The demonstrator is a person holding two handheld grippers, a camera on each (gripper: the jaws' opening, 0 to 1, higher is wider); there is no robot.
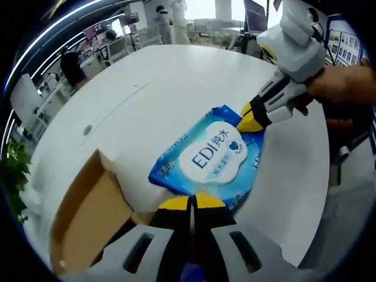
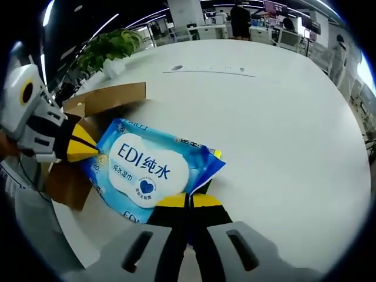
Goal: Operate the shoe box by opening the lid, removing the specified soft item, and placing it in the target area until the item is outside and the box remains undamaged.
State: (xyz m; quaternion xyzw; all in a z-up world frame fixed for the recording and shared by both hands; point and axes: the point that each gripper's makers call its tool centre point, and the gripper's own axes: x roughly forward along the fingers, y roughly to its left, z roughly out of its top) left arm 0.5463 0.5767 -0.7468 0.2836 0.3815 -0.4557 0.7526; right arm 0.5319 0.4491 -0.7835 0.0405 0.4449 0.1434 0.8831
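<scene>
The blue wet-wipe pack (image 1: 207,155) is out of the shoe box (image 1: 88,220) and stretched between the two grippers over the round white table (image 1: 176,82), just beside the box's near wall.

In the left gripper view, the left gripper (image 1: 192,202) has its yellow-tipped jaws pressed together on the pack's near edge. The right gripper (image 1: 252,117) comes in from the far side, its yellow tips pinched on the pack's opposite corner. A hand (image 1: 343,85) holds it from behind.

In the right gripper view, the right gripper (image 2: 188,201) is closed tight on the pack's (image 2: 150,170) corner, where the wrapper folds up. The left gripper (image 2: 82,147) grips the pack's other end, right over the box's (image 2: 103,100) rim.

The box is brown cardboard, open at the top; the inside that shows in the left gripper view is bare brown card. Whether the pack touches the table or hangs just above it cannot be told.

Beyond the pack, away from the box, the tabletop is wide and white out to its curved edge, with a faint line and a small grey mark (image 2: 177,68) on it. A potted plant (image 2: 111,47) stands past the box at the table's edge. Further back are desks, monitors and standing people (image 1: 73,64).
</scene>
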